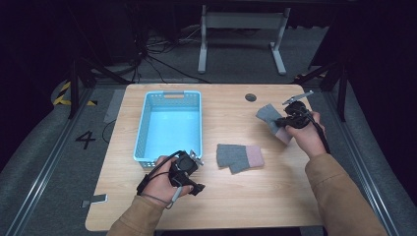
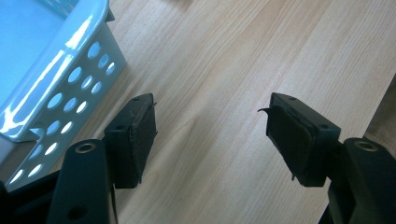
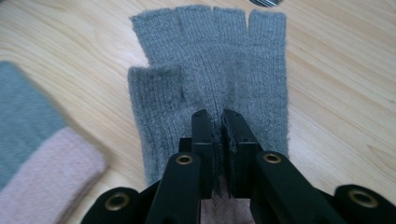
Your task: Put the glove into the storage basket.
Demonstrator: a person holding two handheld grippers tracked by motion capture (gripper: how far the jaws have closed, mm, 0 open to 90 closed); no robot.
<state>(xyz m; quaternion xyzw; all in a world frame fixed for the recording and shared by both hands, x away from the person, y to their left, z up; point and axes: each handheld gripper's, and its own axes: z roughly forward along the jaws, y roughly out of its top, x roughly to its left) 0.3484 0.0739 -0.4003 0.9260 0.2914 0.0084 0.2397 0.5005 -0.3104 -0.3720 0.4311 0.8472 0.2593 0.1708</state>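
R gripper [image 3: 218, 122] pinching grey fingerless glove [image 3: 210, 70] mid-palm; 2nd glove [image 3: 37, 158] at left, wood table [image 3: 336, 93]

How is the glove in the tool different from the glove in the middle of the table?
The glove in the right tool is pinched between shut jaws; the glove on the table lies loose, with nothing touching it. The pinched glove sits near the table's right edge, with its fingers pointing away from the hand; the other rests flat beside the blue basket. Both are grey, fingerless and knitted, with pink cuffs.
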